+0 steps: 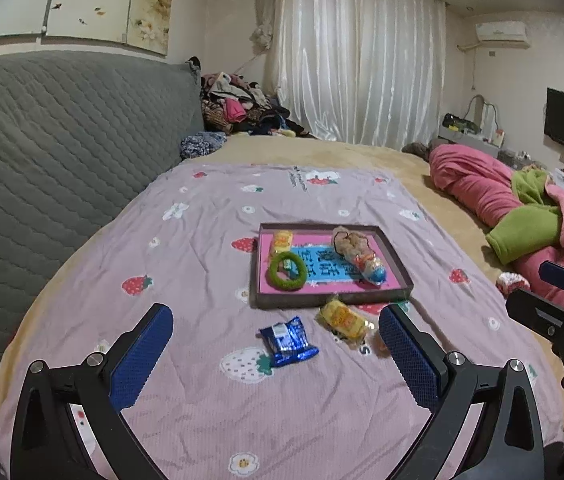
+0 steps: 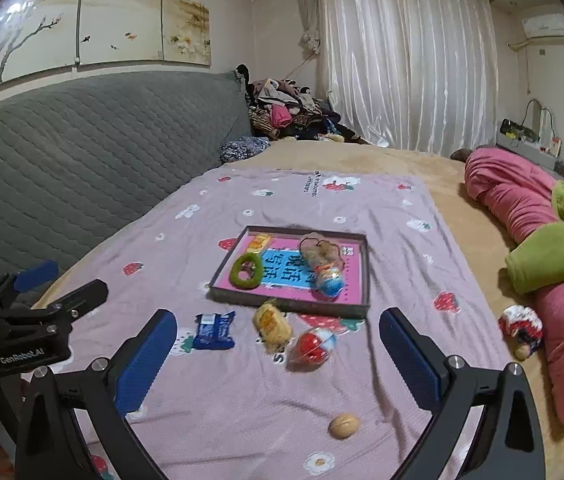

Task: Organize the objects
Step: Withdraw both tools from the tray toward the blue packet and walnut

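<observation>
Both tools hang over the bed, and both are spread wide with nothing between the pads: the left tool (image 1: 276,346) is released above the blue packet (image 1: 288,341), the right tool (image 2: 278,350) released above the loose snacks. The tray (image 1: 327,299) sits on the pink strawberry sheet (image 1: 186,264), just beyond those snacks. Inside it lie a green ring (image 1: 287,271), a small yellow packet (image 1: 282,241) at the far left corner, and a long bagged snack (image 1: 357,254) running from far edge toward the near right corner, blue end nearest us. Outside, a yellow packet (image 1: 341,318) lies just beside the tray's near wall, long axis slanting down to the right. The right wrist view adds what the left hides: a red and white egg-shaped toy (image 2: 311,346) touching that yellow packet (image 2: 272,323), and a walnut (image 2: 344,425) alone, well nearer the camera. A pink quilt (image 2: 529,208) is bundled far right.
</observation>
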Tool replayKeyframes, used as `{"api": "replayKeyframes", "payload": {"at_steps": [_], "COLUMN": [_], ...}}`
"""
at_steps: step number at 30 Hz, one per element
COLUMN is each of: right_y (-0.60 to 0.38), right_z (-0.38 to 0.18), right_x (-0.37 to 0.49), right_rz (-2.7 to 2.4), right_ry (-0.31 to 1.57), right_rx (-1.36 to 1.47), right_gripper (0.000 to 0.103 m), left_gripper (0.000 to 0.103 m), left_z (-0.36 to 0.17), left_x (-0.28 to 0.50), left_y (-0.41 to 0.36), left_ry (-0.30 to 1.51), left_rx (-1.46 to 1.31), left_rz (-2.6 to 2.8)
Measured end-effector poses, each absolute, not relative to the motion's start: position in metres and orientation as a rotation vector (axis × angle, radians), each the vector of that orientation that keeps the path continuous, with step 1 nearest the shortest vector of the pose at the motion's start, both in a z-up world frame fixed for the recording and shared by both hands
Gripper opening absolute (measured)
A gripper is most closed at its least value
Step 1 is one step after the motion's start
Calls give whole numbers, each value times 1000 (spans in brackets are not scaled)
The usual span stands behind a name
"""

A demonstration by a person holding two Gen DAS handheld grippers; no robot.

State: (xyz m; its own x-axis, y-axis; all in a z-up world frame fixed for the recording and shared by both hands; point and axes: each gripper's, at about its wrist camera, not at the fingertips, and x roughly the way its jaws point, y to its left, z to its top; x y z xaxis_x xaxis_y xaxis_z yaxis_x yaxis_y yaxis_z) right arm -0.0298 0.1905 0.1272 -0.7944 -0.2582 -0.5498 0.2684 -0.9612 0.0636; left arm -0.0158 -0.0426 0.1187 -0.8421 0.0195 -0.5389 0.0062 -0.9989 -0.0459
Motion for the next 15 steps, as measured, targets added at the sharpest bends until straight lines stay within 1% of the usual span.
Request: {"api": "replayKeyframes", "payload": {"at_steps": [10, 15], "right_y": [189, 194], "right_z": [100, 94], "right_x": [-14, -12], "right_rz": [-2740, -2737], "right_ry": [42, 10], "right_rx": [882, 891], "right_gripper": [102, 102], "left_gripper": [103, 103], "left_z": [96, 85], "left_x": [0, -1], "left_y": [-45, -45], "left_ry": [-88, -76], "left_rx": [-920, -957], "left_rz": [2987, 2987]}}
